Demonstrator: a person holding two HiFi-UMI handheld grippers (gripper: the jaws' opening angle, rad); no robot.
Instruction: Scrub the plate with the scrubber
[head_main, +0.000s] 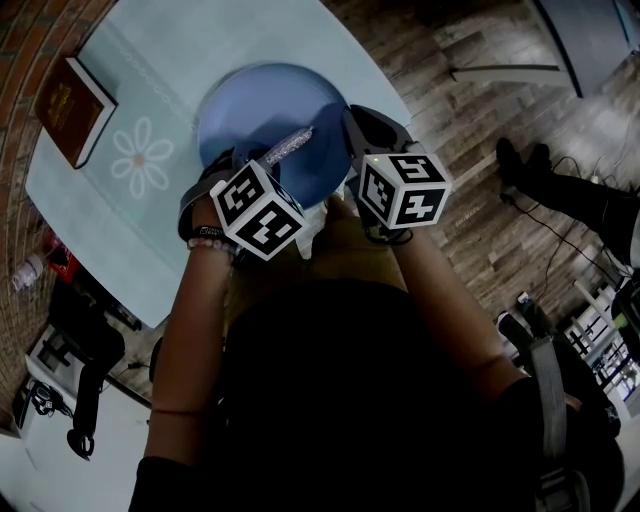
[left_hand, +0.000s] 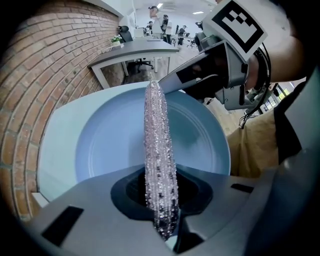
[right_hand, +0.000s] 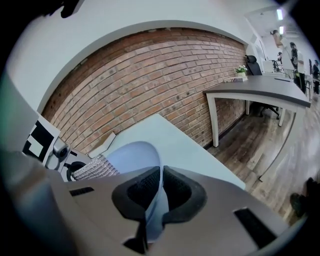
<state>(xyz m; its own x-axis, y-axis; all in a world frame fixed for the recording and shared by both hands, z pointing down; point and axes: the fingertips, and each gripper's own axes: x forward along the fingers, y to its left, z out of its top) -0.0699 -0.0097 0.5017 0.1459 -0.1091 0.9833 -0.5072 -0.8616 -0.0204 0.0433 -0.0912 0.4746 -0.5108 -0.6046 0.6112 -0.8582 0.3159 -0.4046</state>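
Observation:
A round blue plate (head_main: 265, 115) is held up above the pale table, tilted. My right gripper (head_main: 352, 135) is shut on the plate's right rim (right_hand: 150, 200); the rim runs edge-on between its jaws. My left gripper (head_main: 240, 165) is shut on a silvery, sparkly scrubber (head_main: 288, 146), which sticks out forward over the plate's face (left_hand: 115, 150). In the left gripper view the scrubber (left_hand: 159, 165) lies across the plate's middle, and the right gripper (left_hand: 210, 70) shows at the plate's far rim. In the right gripper view the scrubber (right_hand: 92, 170) appears left of the plate.
A dark red book (head_main: 72, 108) lies near the far left corner of the pale table (head_main: 120, 200), which bears a white flower print (head_main: 140, 155). A brick wall (right_hand: 150, 85) stands beyond the table. A grey desk (right_hand: 265, 92) and wooden floor are at right.

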